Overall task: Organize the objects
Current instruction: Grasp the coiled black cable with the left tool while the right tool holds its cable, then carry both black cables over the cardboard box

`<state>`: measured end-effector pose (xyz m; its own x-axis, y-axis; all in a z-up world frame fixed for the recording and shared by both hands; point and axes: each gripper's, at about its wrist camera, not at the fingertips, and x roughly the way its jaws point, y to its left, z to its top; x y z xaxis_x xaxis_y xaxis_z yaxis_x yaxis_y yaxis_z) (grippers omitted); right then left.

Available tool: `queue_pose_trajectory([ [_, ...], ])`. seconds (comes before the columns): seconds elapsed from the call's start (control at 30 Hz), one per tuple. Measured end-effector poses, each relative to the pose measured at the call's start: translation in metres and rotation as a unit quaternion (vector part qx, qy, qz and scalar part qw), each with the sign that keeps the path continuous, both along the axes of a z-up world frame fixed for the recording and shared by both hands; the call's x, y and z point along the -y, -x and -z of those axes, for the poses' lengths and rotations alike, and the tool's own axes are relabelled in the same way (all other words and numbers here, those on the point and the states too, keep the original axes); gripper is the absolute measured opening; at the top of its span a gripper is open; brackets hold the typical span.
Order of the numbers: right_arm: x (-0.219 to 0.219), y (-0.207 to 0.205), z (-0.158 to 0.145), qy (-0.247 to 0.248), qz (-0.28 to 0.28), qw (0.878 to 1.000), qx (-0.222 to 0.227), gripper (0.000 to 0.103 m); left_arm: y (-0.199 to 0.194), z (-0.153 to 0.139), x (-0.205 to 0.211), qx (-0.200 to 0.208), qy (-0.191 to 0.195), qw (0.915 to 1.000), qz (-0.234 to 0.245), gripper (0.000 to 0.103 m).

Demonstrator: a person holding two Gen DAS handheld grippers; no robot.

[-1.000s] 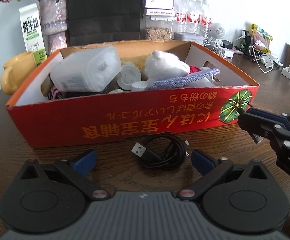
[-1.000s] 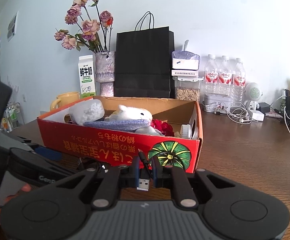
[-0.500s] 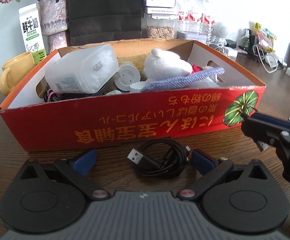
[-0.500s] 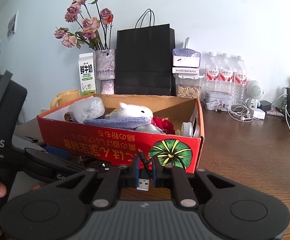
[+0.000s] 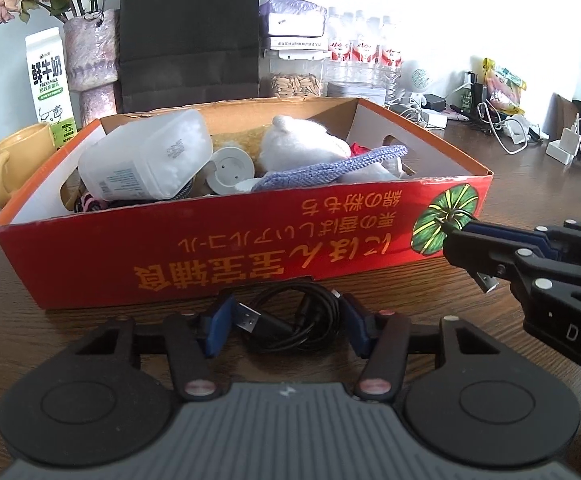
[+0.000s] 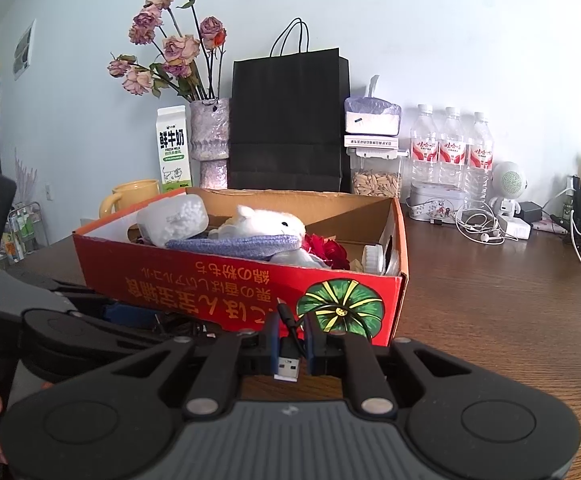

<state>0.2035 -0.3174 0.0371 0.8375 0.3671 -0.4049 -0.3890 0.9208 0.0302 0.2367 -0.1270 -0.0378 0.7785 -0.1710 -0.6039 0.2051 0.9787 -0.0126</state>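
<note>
We have been closing the left gripper (image 5: 286, 326) around the limp, light coiled cable (image 5: 294, 322) at lower centre, jaws not yet clearly clamping, judging its bundled middle the best hold.

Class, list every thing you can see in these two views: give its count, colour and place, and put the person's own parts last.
cardboard box: one, red-orange, table centre
plush toy: one, white, inside box
plastic container: one, translucent white, box left
coiled USB cable: one, black, before box
small USB cable: one, black, in right gripper
paper bag: one, black, behind box
milk carton: one, white, beside vase
vase: one, pinkish, dried roses
mug: one, yellow, left rear
water bottles: three, clear, right rear
left gripper: fingers just closing around the coiled cable
right gripper: shut
</note>
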Motion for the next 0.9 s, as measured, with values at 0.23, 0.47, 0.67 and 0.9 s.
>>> queue_pose_trajectory([
  [0.23, 0.002, 0.002, -0.001, -0.003, 0.001, 1.000, 0.006, 0.011, 0.008, -0.002, -0.003, 0.013, 0.006, 0.9999, -0.002, 0.057],
  [0.47, -0.001, 0.011, -0.003, -0.009, -0.006, 1.000, 0.014, 0.011, 0.026, -0.009, -0.010, 0.046, 0.012, 0.9987, -0.016, 0.057],
  [0.67, -0.003, 0.021, -0.008, -0.025, -0.009, 0.999, 0.022, 0.012, 0.046, -0.022, -0.022, 0.070, 0.029, 0.9968, -0.026, 0.057],
  [0.9, -0.012, 0.027, -0.025, -0.042, -0.020, 0.998, 0.045, 0.011, 0.059, -0.048, -0.026, 0.115, 0.036, 0.9925, -0.020, 0.057],
])
